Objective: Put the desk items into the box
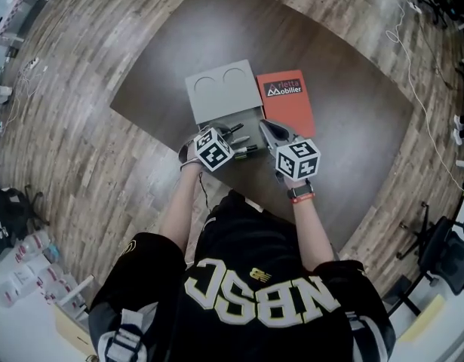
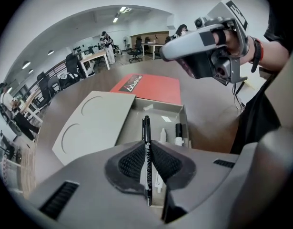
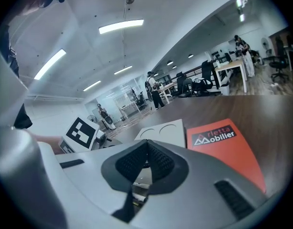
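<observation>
Left gripper view has the left gripper (image 2: pixel 147 146) with its jaws pinching a slim black marker pen (image 2: pixel 146 128). The pen stands lengthwise between the ribbed pads. White lettering runs along its barrel, and its capped end pokes out toward 12 o'clock over the box (image 2: pixel 158 109).

The box is a shallow grey tray lying open on the dark brown surface (image 2: pixel 208 113). Its flat lid (image 2: pixel 94 125), marked with two circle outlines, is laid out at the tray's 9 o'clock. Inside the tray, toward its right wall, lie a small white piece (image 2: pixel 163 136) and a short marker (image 2: pixel 178 133) with a black cap and white body.

A red booklet (image 2: pixel 151 87) with a black label lies at 12 o'clock past the tray.

The right gripper (image 3: pixel 147 144) hangs near the tray at the left gripper's 3 o'clock. Its jaws are pressed together at the tips with nothing between them.
</observation>
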The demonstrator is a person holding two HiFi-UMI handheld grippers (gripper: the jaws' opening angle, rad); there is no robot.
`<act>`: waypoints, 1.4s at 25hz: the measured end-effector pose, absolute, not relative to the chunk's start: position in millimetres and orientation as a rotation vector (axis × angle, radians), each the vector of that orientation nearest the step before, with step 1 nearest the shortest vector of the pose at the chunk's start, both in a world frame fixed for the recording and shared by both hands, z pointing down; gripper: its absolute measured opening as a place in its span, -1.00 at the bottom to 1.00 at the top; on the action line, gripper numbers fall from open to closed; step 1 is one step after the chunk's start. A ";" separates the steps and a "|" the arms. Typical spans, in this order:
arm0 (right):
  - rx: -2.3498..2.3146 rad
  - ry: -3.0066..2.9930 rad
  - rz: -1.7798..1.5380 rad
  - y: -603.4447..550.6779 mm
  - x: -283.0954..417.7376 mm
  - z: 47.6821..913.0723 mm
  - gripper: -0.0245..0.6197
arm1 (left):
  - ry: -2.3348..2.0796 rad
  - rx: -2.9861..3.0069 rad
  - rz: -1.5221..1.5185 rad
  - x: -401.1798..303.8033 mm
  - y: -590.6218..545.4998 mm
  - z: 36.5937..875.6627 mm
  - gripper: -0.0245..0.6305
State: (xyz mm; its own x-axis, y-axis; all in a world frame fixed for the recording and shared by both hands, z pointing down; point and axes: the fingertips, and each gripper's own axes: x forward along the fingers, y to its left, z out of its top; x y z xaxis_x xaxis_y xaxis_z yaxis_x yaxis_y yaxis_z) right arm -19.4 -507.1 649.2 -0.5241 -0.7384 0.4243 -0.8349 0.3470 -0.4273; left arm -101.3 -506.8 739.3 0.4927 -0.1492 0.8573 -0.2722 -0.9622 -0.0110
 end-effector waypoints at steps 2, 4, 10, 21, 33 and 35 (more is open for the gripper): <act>1.442 -2.428 0.927 -507.2 -17.0 652.8 -0.90 | -0.331 2.606 1.515 -99.6 -508.9 749.3 -0.77; 1.443 -2.415 0.931 -508.6 -14.6 655.8 -0.90 | -0.296 2.609 1.546 -97.2 -510.9 759.3 -0.77; 1.433 -2.382 0.938 -509.9 -9.1 662.1 -0.90 | -0.279 2.607 1.585 -91.4 -517.0 782.8 -0.77; 1.404 -2.367 0.928 -502.2 -7.5 665.8 -0.90 | -0.309 2.583 1.507 -93.0 -514.5 801.3 -0.76; 1.395 -2.425 0.853 -490.6 -16.3 642.0 -0.90 | -0.561 2.634 1.288 -99.3 -518.9 746.1 -0.76; 1.415 -2.429 0.823 -487.7 -14.6 636.8 -0.90 | -0.651 2.630 1.189 -101.4 -517.9 724.1 -0.76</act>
State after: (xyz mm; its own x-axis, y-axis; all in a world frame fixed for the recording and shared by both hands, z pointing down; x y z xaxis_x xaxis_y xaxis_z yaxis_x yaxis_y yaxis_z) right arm -14.6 -487.7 636.8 -0.5159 -0.7329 0.4435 -0.8515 0.3821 -0.3591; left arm -101.4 -517.9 724.1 0.5838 -0.3151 0.7482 -0.4609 -0.8874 -0.0141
